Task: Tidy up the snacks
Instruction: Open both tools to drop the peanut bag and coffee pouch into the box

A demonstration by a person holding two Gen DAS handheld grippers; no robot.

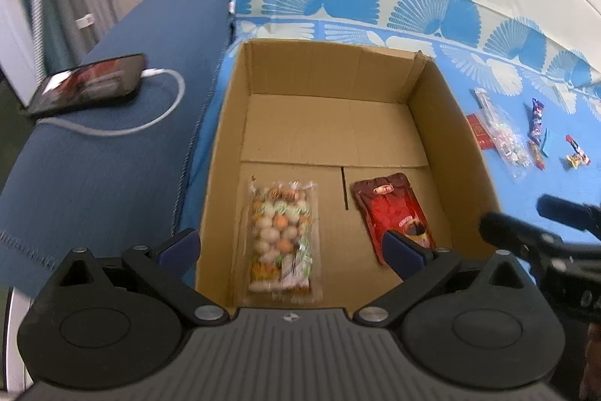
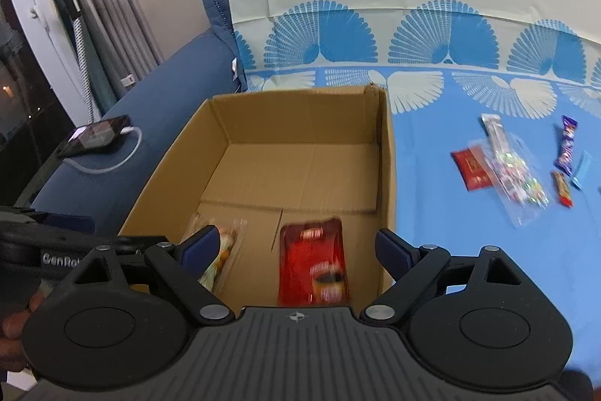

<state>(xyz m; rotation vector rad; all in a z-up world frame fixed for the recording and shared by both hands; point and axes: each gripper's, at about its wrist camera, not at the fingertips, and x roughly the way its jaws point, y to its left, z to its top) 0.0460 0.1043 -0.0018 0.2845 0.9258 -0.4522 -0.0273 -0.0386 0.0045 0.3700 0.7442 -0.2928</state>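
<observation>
An open cardboard box [image 1: 330, 77] [image 2: 300, 111] stands on the blue patterned cloth. Inside lie a clear pack of orange and white candies [image 1: 281, 232] [image 2: 221, 258] and a red coffee sachet [image 1: 394, 209] [image 2: 311, 258]. My left gripper [image 1: 291, 248] is open and empty above the box's near edge. My right gripper [image 2: 296, 248] is open and empty over the box's near right corner. Loose snacks lie on the cloth right of the box: a clear candy bag [image 2: 514, 175], a red packet [image 2: 469, 166], a purple bar [image 2: 567, 145], a small orange bar [image 2: 562, 192].
A phone [image 1: 86, 85] on a white charging cable [image 1: 157, 119] lies on the dark blue sofa arm left of the box. A blue strip [image 2: 582, 170] lies by the bars. Curtains and a stand are at the far left.
</observation>
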